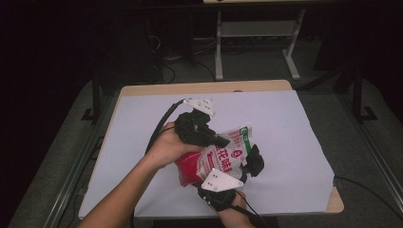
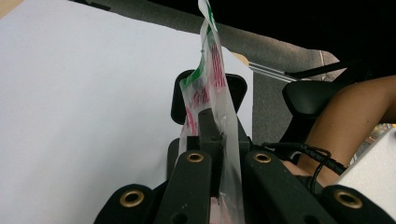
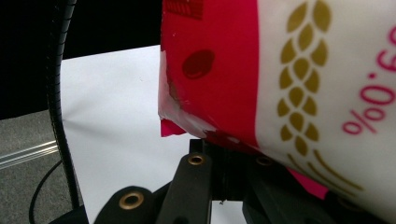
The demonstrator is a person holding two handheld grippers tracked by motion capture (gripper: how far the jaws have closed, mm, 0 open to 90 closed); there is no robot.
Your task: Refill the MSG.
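- high view: we find a red and white printed bag held up over the white sheet that covers the table, a little toward six o'clock of the sheet's centre.
- high view: the left gripper comes in from ten o'clock of the bag, with the person's left hand wrapped round its body; its tips meet the bag's upper part. the right gripper rises from six o'clock, grey plate on top, its black end at the bag's four o'clock edge.
- left gripper view: we see the jaws together on the thin, clear edge of the bag, which stands up between them toward twelve o'clock, green and red print showing. the other gripper's black pad lies just behind the bag. a forearm sits at three o'clock, the sheet at nine o'clock.
- right gripper view: the bag occupies twelve to four o'clock, red with a white panel and gold wheat print. its lower seam goes down into the jaws, which are clamped on it. a black ribbed cable runs down at nine o'clock over the sheet.
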